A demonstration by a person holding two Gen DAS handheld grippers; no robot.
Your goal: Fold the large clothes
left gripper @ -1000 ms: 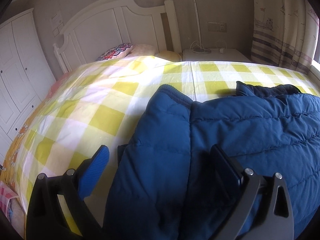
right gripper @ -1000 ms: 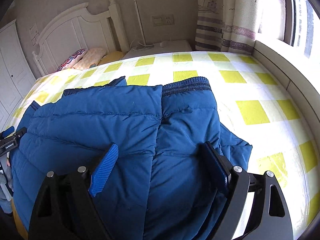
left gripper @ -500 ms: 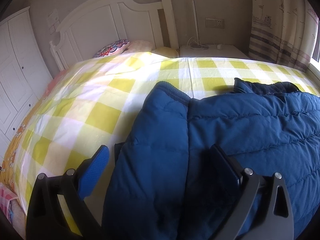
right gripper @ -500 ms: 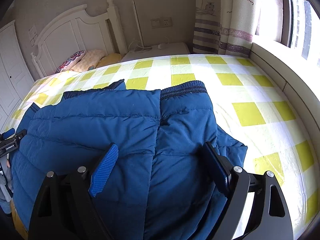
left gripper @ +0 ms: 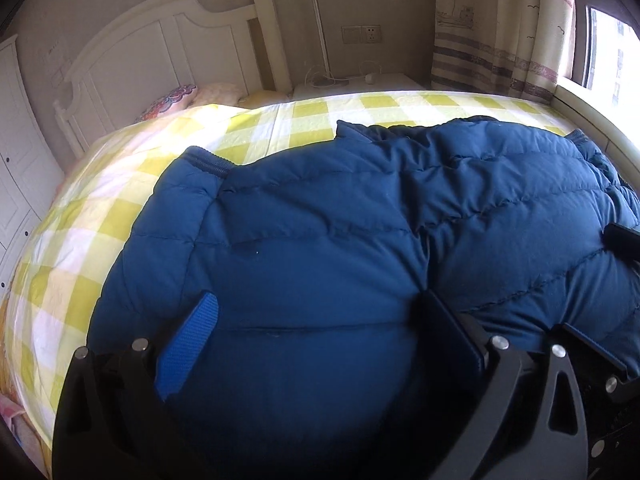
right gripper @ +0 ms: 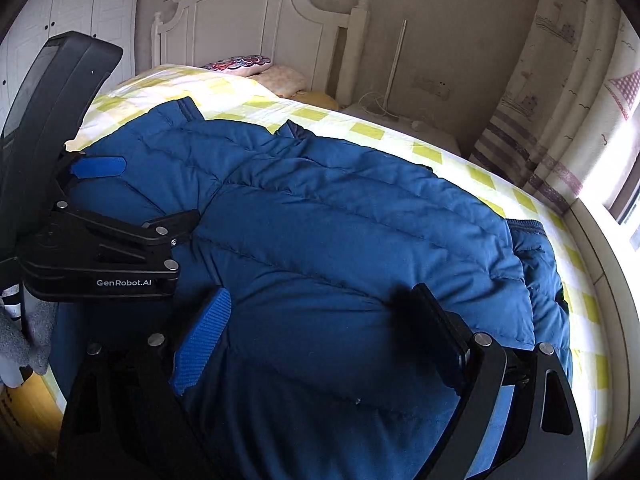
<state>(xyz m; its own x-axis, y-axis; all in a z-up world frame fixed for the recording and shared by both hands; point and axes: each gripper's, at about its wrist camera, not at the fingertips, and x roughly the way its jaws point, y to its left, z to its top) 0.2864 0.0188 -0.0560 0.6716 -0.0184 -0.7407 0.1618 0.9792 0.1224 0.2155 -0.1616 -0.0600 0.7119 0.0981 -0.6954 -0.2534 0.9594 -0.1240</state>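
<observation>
A large blue quilted puffer jacket (left gripper: 340,220) lies spread on the yellow-checked bed (left gripper: 120,184), its sleeves folded in over the body. My left gripper (left gripper: 320,320) is open, jaws wide, low over the near hem of the jacket. My right gripper (right gripper: 320,320) is also open, over the near hem to the right. The jacket fills the right wrist view (right gripper: 340,232). The left gripper also shows in the right wrist view (right gripper: 128,192), open and resting on the jacket's left side. A part of the right gripper shows at the right edge of the left wrist view (left gripper: 622,240).
A white headboard (left gripper: 168,48) and pillows (left gripper: 176,94) stand at the far end of the bed. A bedside table (left gripper: 360,82) with a lamp and cables is behind. Curtains (left gripper: 500,28) and a window sill lie to the right. White wardrobe doors (left gripper: 16,152) are on the left.
Both grippers have swung inward and now sit close together over the jacket's near hem. The jacket looks bunched higher at the front. Both stay open.
</observation>
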